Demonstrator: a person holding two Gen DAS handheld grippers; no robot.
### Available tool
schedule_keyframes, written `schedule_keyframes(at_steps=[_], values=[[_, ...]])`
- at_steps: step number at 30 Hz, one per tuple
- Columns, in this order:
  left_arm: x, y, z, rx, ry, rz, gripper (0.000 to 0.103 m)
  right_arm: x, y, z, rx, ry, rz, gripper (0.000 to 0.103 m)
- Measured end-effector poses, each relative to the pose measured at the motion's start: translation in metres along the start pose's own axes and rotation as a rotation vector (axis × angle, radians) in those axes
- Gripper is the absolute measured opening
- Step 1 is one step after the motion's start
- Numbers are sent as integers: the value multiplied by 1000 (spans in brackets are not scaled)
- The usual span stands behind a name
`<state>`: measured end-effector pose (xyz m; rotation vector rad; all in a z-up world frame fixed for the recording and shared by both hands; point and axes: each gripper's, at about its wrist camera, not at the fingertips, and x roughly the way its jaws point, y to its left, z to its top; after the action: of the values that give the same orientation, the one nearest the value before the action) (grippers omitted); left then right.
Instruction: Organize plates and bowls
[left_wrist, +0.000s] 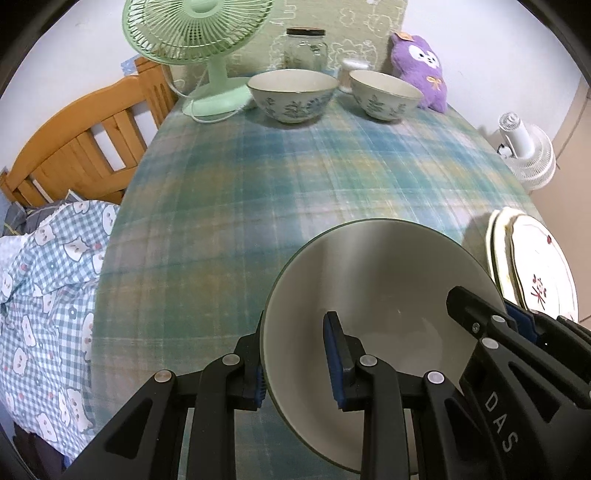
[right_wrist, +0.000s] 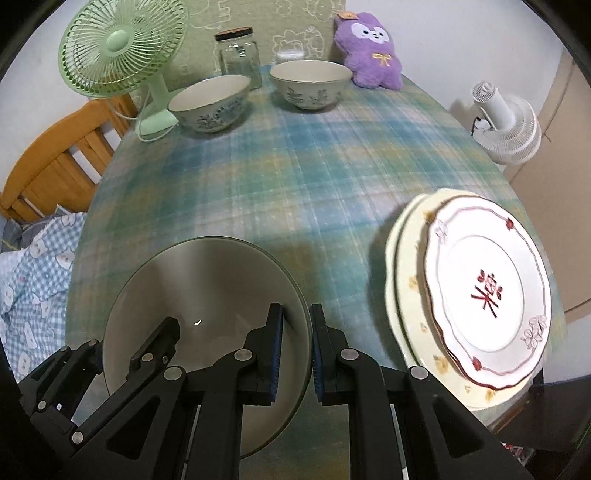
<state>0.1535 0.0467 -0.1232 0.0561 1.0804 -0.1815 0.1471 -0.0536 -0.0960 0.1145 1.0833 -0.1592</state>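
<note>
A large plain grey-white bowl (left_wrist: 380, 295) sits near the table's front edge; it also shows in the right wrist view (right_wrist: 207, 295). My left gripper (left_wrist: 299, 363) straddles its left rim, one finger inside and one outside, jaws apart. My right gripper (right_wrist: 297, 350) straddles its right rim, jaws close around the wall. Two floral bowls (left_wrist: 293, 94) (left_wrist: 384, 94) stand at the back; they also show in the right wrist view (right_wrist: 210, 101) (right_wrist: 310, 83). Stacked plates (right_wrist: 484, 288) lie at the right front, a red-trimmed one on top.
The table has a plaid cloth (right_wrist: 295, 166). At the back stand a green fan (left_wrist: 195, 40), a glass jar (left_wrist: 304, 48) and a purple plush toy (left_wrist: 419, 66). A wooden bed frame (left_wrist: 81, 147) with bedding is left. A white fan (right_wrist: 506, 122) stands right.
</note>
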Motion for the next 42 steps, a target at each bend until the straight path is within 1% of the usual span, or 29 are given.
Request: schedule_keyframes(at_steps=[5, 7, 10, 11, 14, 15, 16, 17, 18, 19, 20, 21, 27, 31, 33, 36, 42], values=[[3, -9, -6, 16, -4, -6, 25, 5, -9, -5, 22, 8, 0, 18], [2, -11, -7, 19, -24, 1, 25, 5, -11, -5, 17, -2, 6, 18], [2, -12, -6, 19, -19, -4, 25, 6, -12, -5, 16, 5, 10, 19], [3, -12, -6, 18, -11, -10, 30, 6, -11, -4, 16, 12, 9, 19], [3, -11, -6, 17, 8, -25, 38, 7, -9, -2, 6, 30, 14, 21], [2, -11, -5, 21, 10, -25, 40, 7, -9, -1, 1, 35, 17, 24], [2, -11, -3, 28, 15, -25, 45, 7, -8, 1, -5, 42, 22, 26], [1, -11, -2, 29, 12, -24, 53, 6, -7, 2, -10, 42, 28, 31], [-1, -10, 0, 30, 7, -21, 55, 4, -6, 4, -18, 34, 21, 39], [-2, -9, 1, 30, 1, -24, 62, 2, -5, 5, -25, 27, 22, 46], [-5, -8, 2, 26, -7, -32, 68, -2, -3, 7, -33, 16, 30, 59], [-8, -7, 5, 21, -17, -34, 69, -6, -2, 9, -36, 1, 28, 63], [-18, 1, 20, 2, -36, -41, 70, -21, 6, 27, -57, -33, 28, 64], [-26, 6, 42, -15, -60, -34, 72, -30, 13, 48, -73, -59, 27, 64], [-28, 7, 52, -26, -76, -30, 73, -34, 16, 62, -83, -84, 31, 64], [-33, 11, 75, -47, -135, 6, 76, -38, 22, 86, -103, -138, 42, 64], [-25, 18, 119, -89, -188, 57, 79, -25, 30, 139, -128, -179, 82, 64]])
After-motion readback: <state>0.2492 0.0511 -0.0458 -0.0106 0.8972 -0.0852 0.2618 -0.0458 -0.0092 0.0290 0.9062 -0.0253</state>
